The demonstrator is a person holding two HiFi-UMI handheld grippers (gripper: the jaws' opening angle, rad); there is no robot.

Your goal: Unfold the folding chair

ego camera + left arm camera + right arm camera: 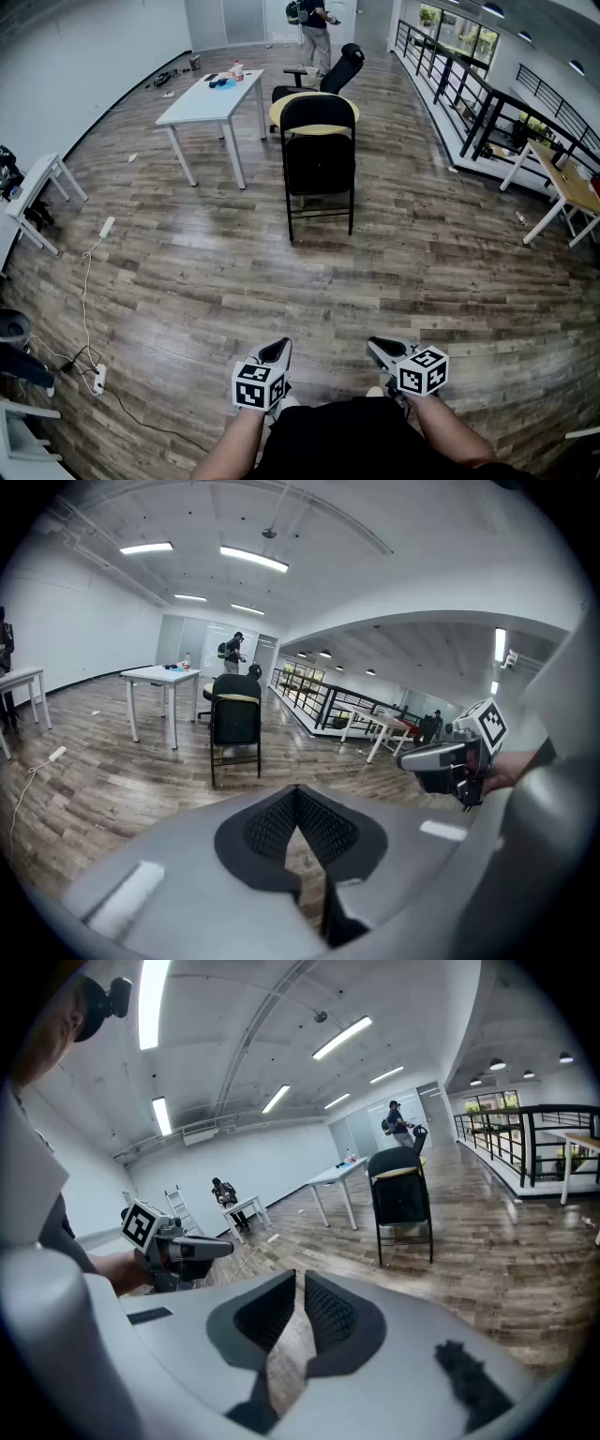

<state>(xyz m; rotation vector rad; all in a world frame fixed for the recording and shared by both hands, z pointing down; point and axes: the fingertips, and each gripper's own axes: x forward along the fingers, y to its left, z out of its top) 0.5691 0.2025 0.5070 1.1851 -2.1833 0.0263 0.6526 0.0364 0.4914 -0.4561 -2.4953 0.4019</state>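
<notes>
The black folding chair (pixel 319 159) stands upright on the wood floor, well ahead of me, with its seat folded flat against the back. It also shows in the left gripper view (pixel 235 724) and in the right gripper view (pixel 401 1199). A yellowish round top (pixel 314 114) sits just behind its backrest. My left gripper (pixel 279 351) (pixel 298 794) is held low near my body, shut and empty. My right gripper (pixel 379 348) (pixel 298 1281) hangs beside it, its jaws closed to a thin slit with nothing between them. Both are far from the chair.
A white table (pixel 211 98) stands left of the chair and a black office chair (pixel 339 67) behind it. A person (pixel 317 33) stands at the far wall. A black railing (pixel 469 103) and a wooden desk (pixel 572 187) line the right. Cables and a power strip (pixel 97 377) lie at the left.
</notes>
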